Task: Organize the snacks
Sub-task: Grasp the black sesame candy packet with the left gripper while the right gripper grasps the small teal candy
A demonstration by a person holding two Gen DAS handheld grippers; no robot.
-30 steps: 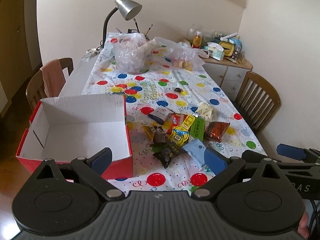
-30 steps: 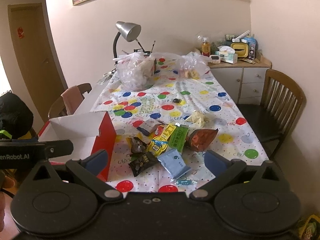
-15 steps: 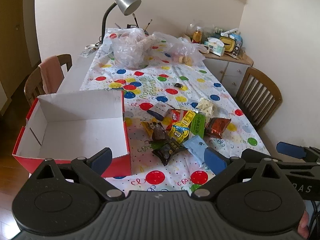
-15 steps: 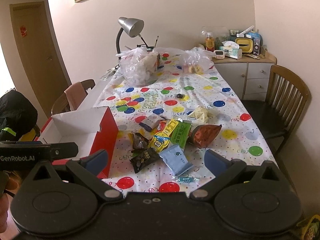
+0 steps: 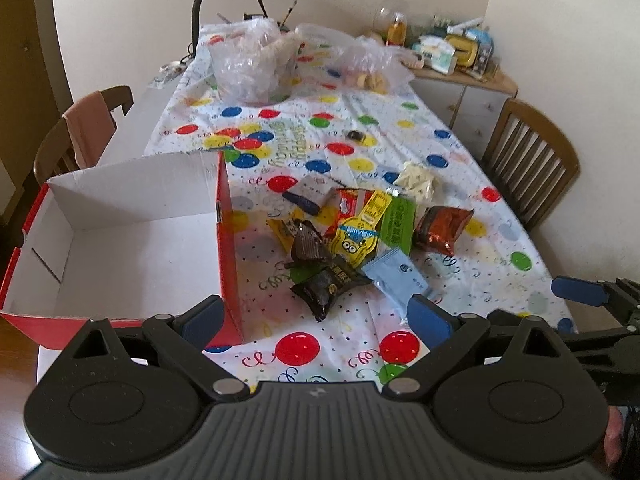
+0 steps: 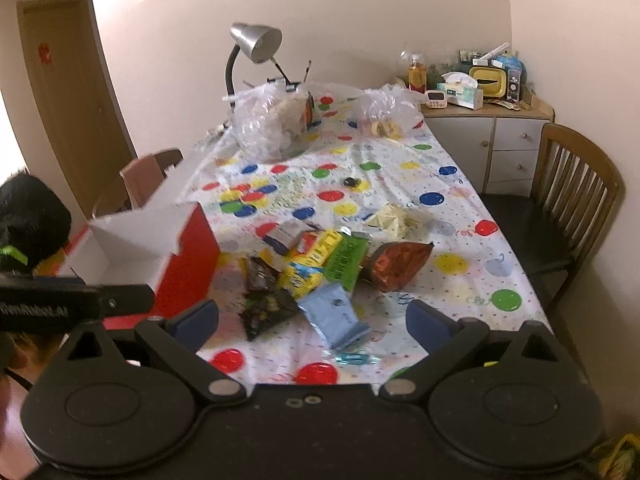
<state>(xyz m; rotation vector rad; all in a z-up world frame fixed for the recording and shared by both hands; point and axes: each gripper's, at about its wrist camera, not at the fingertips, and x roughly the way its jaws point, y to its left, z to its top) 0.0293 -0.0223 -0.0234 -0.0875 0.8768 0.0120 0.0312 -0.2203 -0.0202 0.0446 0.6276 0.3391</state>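
Right now we hold the left hand-held gripper (image 5: 314, 314) above the near edge of the surface (image 5: 400, 112), its blue-padded fingers (image 5: 426, 314) spread wide with nothing between them. Our right hand-held gripper (image 6: 312, 318) hovers the same way, jaws wide apart and empty; in the left wrist view one of its blue pads shows at the far right. Under both lies a white tablecloth (image 5: 360, 132) printed with coloured balloons. On our left stands the red cardboard box (image 5: 120, 240), white inside and bare, its near right corner just beside the left finger. Next to the box, a little apart from its red wall, the snacks lie in a loose pile: a black packet (image 5: 328, 284) nearest us, a light blue packet (image 5: 396, 276) touching it on the right, a dark brown wrapper (image 5: 308, 246) behind, a yellow cartoon-faced pouch (image 5: 356, 236), a green packet (image 5: 398, 222), a shiny brown bag (image 5: 440, 228) to the right, and a pale cream packet (image 5: 416, 180) farther back. From the right wrist view we also see a small teal candy wrapper (image 6: 354, 357) near the edge. Well beyond the pile sit two clear plastic bags (image 5: 248, 64) and a grey desk lamp (image 6: 252, 46). Wooden chairs (image 6: 576, 200) stand at either side.
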